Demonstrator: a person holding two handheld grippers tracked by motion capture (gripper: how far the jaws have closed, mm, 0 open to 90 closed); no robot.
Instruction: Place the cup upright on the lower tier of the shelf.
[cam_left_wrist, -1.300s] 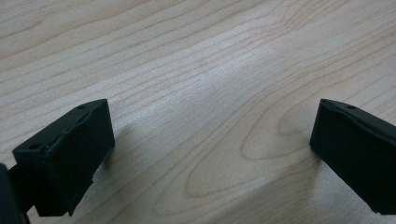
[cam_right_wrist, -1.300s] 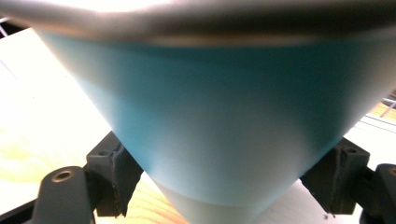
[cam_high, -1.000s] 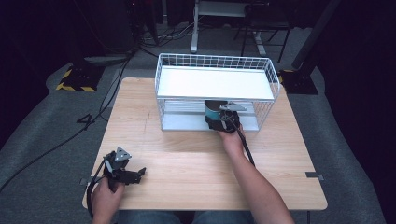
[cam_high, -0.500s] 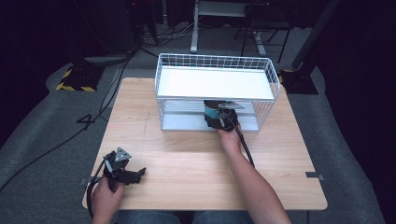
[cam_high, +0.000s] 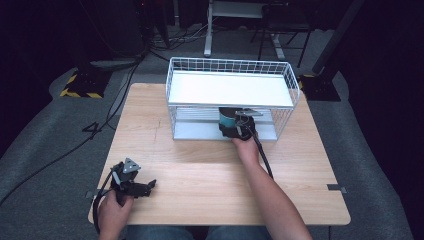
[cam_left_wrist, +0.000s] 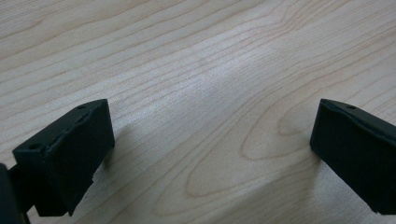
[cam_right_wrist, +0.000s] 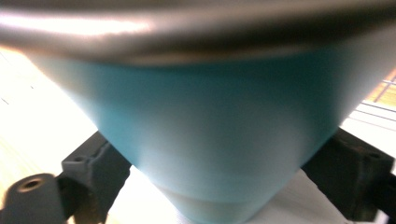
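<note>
A teal cup (cam_high: 225, 119) with a dark rim sits at the front of the lower level of a white wire rack (cam_high: 230, 65), under its white top shelf (cam_high: 230, 89). My right gripper (cam_high: 231, 129) is shut on the cup. In the right gripper view the teal cup (cam_right_wrist: 210, 130) is close and blurred, with the black fingers (cam_right_wrist: 93, 163) pressed against both of its sides. My left gripper (cam_high: 145, 187) rests low at the table's front left. Its jaws are wide apart in the left gripper view, and the open gripper (cam_left_wrist: 210, 154) has bare wood between its fingers (cam_left_wrist: 70, 154).
The wooden table (cam_high: 200, 170) carries the rack at its far middle. The rack's lower shelf (cam_high: 200, 131) lies just above the tabletop. A black cable (cam_high: 262, 155) trails along the right forearm. Dark floor, cables and stands lie beyond the table.
My right gripper has carried the teal cup slightly left and farther in under the rack's top shelf. The left gripper has stayed put.
</note>
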